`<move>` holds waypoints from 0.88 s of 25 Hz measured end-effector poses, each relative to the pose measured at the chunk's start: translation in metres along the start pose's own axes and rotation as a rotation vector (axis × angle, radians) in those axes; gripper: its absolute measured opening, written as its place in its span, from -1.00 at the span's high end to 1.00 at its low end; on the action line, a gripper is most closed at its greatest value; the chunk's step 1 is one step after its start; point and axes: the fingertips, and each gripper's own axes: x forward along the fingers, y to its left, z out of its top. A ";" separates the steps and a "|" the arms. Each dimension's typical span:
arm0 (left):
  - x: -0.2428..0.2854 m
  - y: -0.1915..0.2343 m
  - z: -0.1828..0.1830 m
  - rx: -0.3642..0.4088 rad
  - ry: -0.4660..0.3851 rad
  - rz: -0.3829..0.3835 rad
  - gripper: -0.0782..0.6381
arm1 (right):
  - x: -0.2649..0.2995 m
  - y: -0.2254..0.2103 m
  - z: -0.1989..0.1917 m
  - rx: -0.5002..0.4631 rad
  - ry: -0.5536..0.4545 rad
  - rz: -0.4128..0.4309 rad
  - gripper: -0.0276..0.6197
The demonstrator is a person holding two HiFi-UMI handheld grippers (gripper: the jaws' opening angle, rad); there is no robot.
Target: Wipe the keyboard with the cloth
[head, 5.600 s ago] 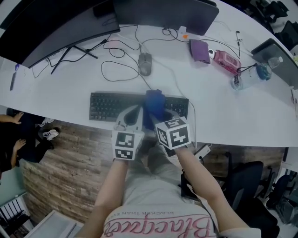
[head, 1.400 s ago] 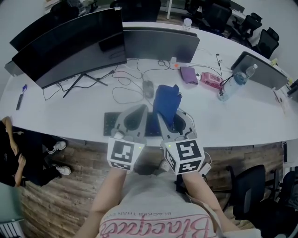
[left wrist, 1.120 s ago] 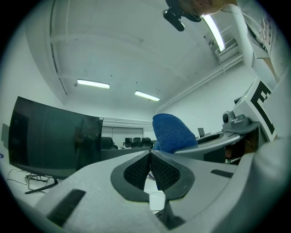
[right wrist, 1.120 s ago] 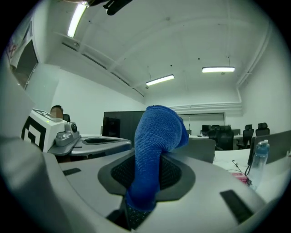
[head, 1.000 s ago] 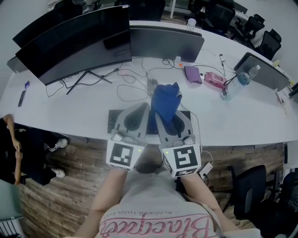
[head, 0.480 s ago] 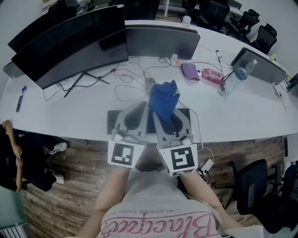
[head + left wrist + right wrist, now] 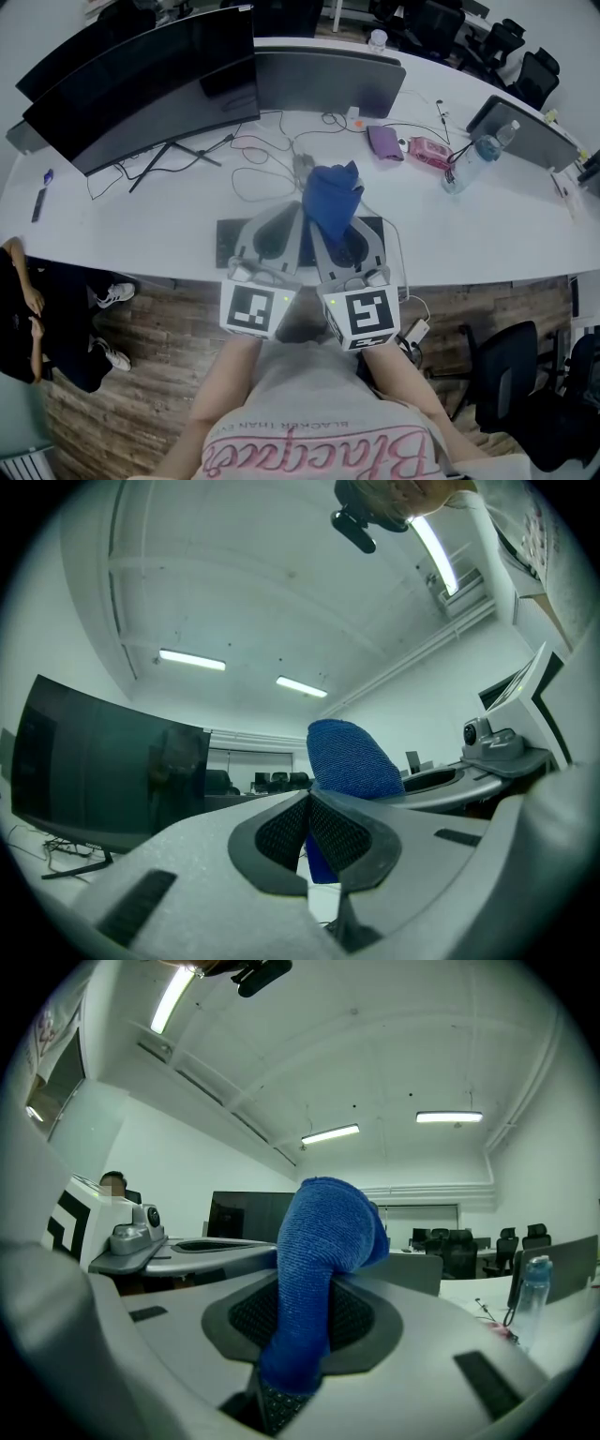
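Cloth [image 7: 321,1232] sits clamped in right tool [image 7: 314,1288]; left tool [image 7: 308,801] closed empty; keyboard [image 7: 228,242] head-view only.

— What sort of place are we in?
— We're in an open office: a long white desk [image 7: 112,220], dark monitors [image 7: 141,80] far left, a keyboard [image 7: 228,244] near us.
— And we see swivel chairs [image 7: 511,47] far right, with strip lights [image 7: 192,659] overhead.

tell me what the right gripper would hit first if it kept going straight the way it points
Past the blue cloth in its fingers, the right gripper likely meets the grey monitor across the desk; depth is unclear.
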 end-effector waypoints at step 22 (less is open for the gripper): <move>0.002 -0.007 0.001 0.000 -0.001 -0.007 0.76 | -0.004 -0.003 -0.005 -0.003 0.025 0.004 0.61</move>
